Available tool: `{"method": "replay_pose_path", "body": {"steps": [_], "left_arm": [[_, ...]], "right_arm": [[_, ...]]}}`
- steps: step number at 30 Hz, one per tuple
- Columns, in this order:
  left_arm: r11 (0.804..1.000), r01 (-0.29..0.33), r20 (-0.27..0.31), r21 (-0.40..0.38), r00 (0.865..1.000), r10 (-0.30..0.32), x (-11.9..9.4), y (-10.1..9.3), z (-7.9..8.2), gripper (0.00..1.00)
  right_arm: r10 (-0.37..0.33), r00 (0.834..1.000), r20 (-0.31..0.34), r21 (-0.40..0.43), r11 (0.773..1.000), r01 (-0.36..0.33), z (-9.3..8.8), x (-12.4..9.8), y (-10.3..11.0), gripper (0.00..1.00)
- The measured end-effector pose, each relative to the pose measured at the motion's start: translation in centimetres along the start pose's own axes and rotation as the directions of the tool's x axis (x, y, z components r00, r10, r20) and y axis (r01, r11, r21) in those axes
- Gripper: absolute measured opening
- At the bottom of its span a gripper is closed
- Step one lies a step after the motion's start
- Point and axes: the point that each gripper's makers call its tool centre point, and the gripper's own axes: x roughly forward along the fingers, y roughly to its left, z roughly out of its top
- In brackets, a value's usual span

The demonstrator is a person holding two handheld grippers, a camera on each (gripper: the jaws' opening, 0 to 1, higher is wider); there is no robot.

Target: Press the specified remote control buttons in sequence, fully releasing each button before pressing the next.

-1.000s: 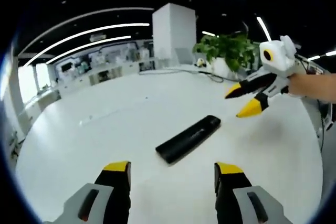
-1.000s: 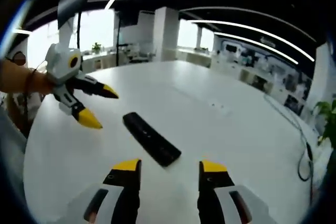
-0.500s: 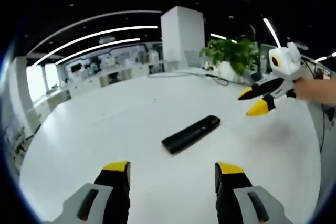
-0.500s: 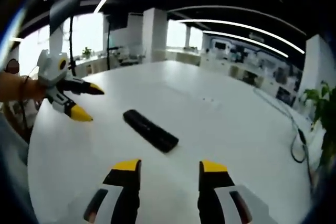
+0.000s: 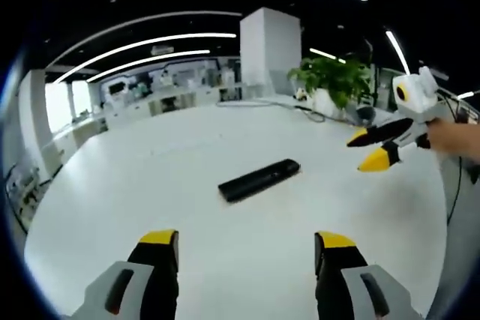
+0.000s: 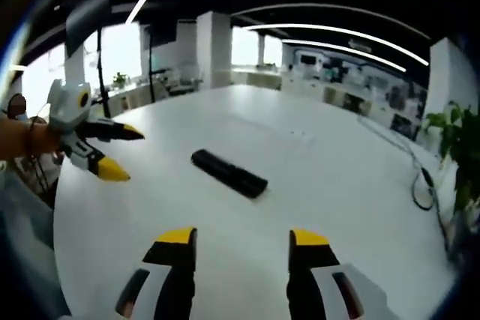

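White and broad, the tabletop (image 5: 112, 185) spreads under an open office with strip lights overhead. My remote control (image 5: 259, 180) lies flat near the tabletop's middle, well clear of every edge, with bare surface all round it. My left hand-held gripper (image 5: 244, 249) hangs above the near side with its jaws wide, nothing between them. My right hand-held gripper (image 6: 241, 246) is likewise spread and holds nothing, off to one side of the remote and apart from it. A potted plant (image 5: 330, 80) stands by the far edge.
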Motion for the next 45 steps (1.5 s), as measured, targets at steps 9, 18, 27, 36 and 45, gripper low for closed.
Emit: {"method": "replay_pose_path", "body": {"steps": [9,18,27,36,45], "left_arm": [[0.998,-0.032,-0.009,-0.057,0.999,0.032,-2.6,-0.5,-0.4,0.81],[0.995,-0.054,0.001,-0.083,0.999,0.054,-4.0,-0.8,-0.3,0.81],[0.992,-0.078,0.029,-0.102,0.996,0.082,-5.9,-1.0,0.6,0.81],[0.994,-0.060,0.067,-0.096,0.996,0.067,-8.1,-2.9,1.7,0.83],[0.997,-0.026,0.092,-0.077,0.995,0.033,-10.2,-5.7,2.4,0.85]], "right_arm": [[-0.006,1.000,0.000,0.035,0.999,0.006,-0.9,-2.0,1.1,0.47],[-0.017,1.000,-0.012,0.048,0.999,0.018,-1.4,-3.1,1.4,0.46],[-0.013,1.000,0.003,0.028,1.000,0.013,-0.6,-4.8,3.1,0.47],[0.005,0.999,0.045,0.029,1.000,-0.007,0.0,-7.0,5.3,0.46],[0.014,0.994,0.110,0.042,0.999,-0.019,1.2,-9.2,6.8,0.46]]}}
